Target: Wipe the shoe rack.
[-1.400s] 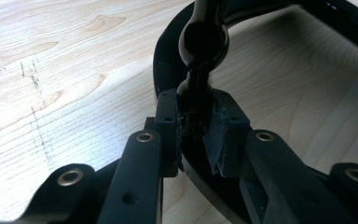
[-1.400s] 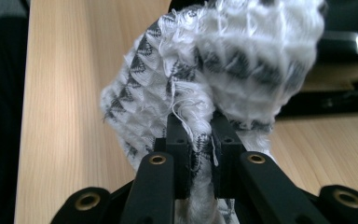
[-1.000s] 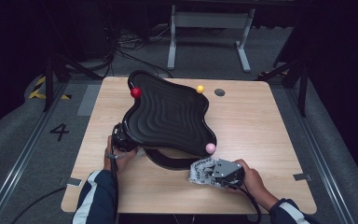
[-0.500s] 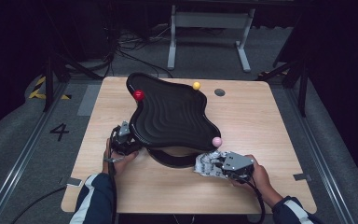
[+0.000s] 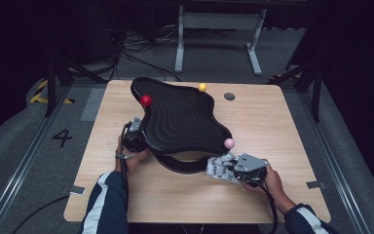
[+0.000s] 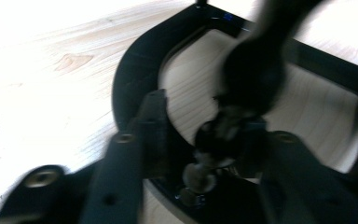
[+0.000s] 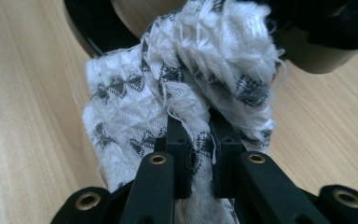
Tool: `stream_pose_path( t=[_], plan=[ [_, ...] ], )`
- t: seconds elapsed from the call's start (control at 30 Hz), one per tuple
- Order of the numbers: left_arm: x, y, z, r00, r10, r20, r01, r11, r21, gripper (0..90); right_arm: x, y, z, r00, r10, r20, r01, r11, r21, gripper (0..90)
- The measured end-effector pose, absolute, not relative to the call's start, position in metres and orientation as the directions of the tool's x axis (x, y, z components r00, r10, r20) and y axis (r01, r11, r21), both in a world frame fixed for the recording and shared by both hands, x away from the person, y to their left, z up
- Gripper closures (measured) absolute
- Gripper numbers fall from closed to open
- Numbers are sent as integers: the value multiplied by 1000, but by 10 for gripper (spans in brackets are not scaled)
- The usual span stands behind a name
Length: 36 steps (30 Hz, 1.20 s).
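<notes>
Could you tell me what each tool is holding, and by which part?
The right tool pinches the white cloth by a bunched fold. The left tool grips the black tray at its underside fitting.

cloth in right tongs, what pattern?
White cloth with small dark grey diamond motifs, frayed; clearest in the right gripper view.

1. Left forearm (image 5: 108, 200), in a dark sleeve with a white stripe, enters over the near edge of the table (image 5: 292, 126) towards its left corner.
2. Left hand (image 5: 129, 155) grips the left gripper (image 5: 135, 130), which points away from the near edge; its jaws have just been closing, with a dark fitting between them in the blurred left gripper view.
3. Right forearm (image 5: 297, 214) enters near the right near corner, angled towards the left edge.
4. Right hand (image 5: 268, 178) holds the right gripper (image 7: 200, 140) roughly level, jaws clamped on cloth.
</notes>
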<state>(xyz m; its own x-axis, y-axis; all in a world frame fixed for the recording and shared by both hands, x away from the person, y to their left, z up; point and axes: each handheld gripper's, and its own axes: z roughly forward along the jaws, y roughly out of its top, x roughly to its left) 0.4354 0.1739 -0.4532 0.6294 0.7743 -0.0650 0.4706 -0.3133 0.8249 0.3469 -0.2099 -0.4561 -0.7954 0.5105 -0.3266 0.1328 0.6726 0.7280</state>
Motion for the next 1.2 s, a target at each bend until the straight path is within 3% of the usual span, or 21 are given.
stream_pose_path(
  t=[0.07,0.27,0.5,0.7,0.9,1.2],
  plan=[
    [433,174,-452,636,768,-77,476,-311,823,735,348,-212,-454,-790,522,-322,138,662,737,812],
    [422,175,-454,656,746,-116,482,-296,825,740,350,-220,-445,-751,570,-333,116,610,784,813],
    [403,171,-453,711,699,-80,451,-366,814,741,365,-214,-457,-737,592,-326,151,614,775,813],
    [387,158,-452,734,677,-51,428,-403,809,741,376,-203,-472,-747,563,-354,176,681,711,808],
    [376,156,-454,739,669,-81,434,-380,817,741,377,-201,-477,-740,580,-341,189,666,722,807],
    [358,150,-455,769,636,-68,412,-411,813,742,365,-185,-476,-752,536,-383,117,680,723,807]
  ],
)
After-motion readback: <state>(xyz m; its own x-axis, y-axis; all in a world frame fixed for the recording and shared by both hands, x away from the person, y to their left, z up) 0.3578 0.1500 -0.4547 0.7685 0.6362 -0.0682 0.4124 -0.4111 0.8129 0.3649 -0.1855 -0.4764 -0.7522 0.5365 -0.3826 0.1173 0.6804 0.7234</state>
